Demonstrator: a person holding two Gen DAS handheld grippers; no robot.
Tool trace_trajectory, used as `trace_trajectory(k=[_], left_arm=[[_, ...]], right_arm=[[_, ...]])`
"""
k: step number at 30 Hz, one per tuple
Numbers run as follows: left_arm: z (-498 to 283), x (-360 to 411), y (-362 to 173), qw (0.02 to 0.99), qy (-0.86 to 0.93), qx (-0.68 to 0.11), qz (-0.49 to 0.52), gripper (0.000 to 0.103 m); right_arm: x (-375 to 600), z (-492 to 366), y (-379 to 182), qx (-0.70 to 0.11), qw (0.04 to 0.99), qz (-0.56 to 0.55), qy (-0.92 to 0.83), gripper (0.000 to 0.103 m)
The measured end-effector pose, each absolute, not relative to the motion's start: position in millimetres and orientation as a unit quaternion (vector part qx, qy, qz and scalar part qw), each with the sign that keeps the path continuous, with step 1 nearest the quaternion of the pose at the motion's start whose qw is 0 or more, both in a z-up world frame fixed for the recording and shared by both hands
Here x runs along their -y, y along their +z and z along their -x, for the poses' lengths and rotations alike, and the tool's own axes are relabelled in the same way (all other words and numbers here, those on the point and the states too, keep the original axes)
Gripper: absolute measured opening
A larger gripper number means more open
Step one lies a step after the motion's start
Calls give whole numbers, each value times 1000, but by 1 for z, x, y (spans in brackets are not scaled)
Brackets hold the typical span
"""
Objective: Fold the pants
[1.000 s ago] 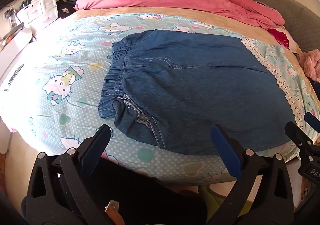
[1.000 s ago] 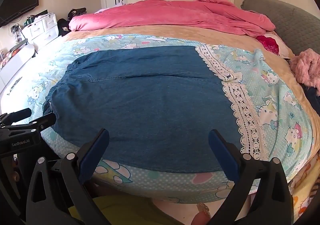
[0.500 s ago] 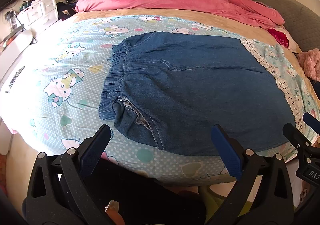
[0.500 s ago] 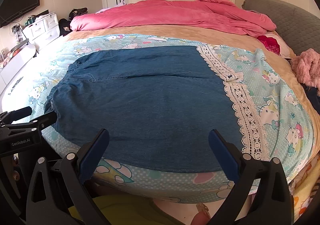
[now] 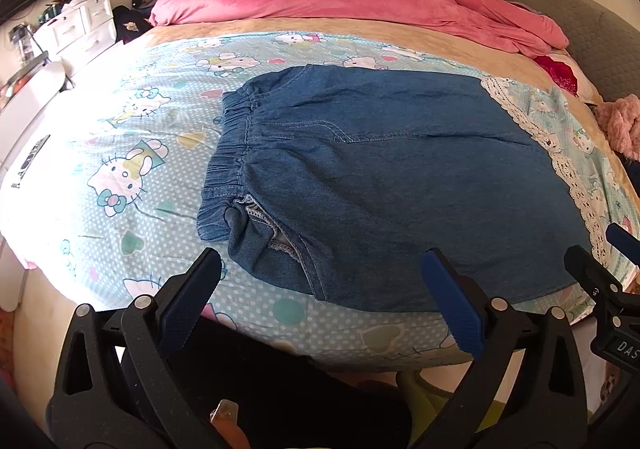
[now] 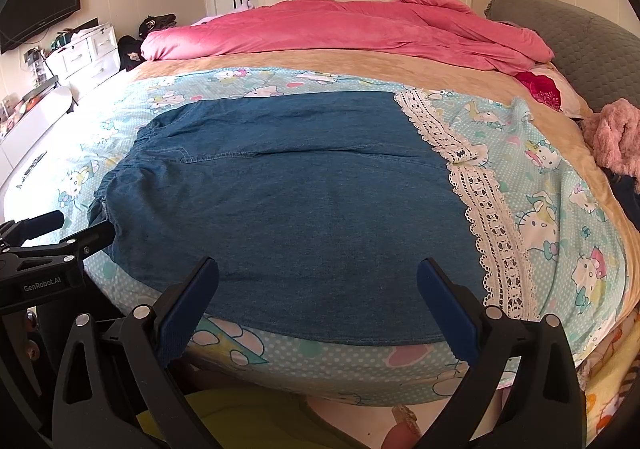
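The left gripper [image 5: 320,281] hovers at the near edge of the bed with its blue-padded jaws spread wide, holding nothing. The right gripper [image 6: 318,289] does likewise, wide apart and empty, just beside it along the same edge.

The blue denim pants with a gathered elastic waistband [image 5: 380,177] lie flat across the pale blue cartoon-cat bedsheet [image 5: 120,153], waistband to the left, legs running right to a white lace trim [image 6: 492,225]. Their near hem lies close to the mattress edge, just ahead of both grippers. Bare sheet lies left of the waistband and beyond the lace on the right. The rumpled pink duvet [image 6: 340,29] is heaped well apart at the far side.

The left wrist view shows the waistband's near corner turned over, exposing pale inner seams. From the right wrist view that corner is mostly hidden behind the left gripper's tips; this view shows the lace trim's full length and the fluffy pink garment [image 6: 612,137] at the right edge.
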State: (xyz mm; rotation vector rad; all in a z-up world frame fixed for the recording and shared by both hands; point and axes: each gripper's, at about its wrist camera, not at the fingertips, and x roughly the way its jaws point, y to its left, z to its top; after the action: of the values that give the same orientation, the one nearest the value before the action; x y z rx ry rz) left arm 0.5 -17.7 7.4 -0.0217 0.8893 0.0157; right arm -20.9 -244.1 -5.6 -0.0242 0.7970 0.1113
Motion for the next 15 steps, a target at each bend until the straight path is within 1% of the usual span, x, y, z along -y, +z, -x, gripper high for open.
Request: trace_trajectory(k=[15], left_arm=[[-3, 12, 7, 902, 12, -431, 13, 94]], right_arm=[[243, 18, -7, -392, 918, 13, 53, 99]])
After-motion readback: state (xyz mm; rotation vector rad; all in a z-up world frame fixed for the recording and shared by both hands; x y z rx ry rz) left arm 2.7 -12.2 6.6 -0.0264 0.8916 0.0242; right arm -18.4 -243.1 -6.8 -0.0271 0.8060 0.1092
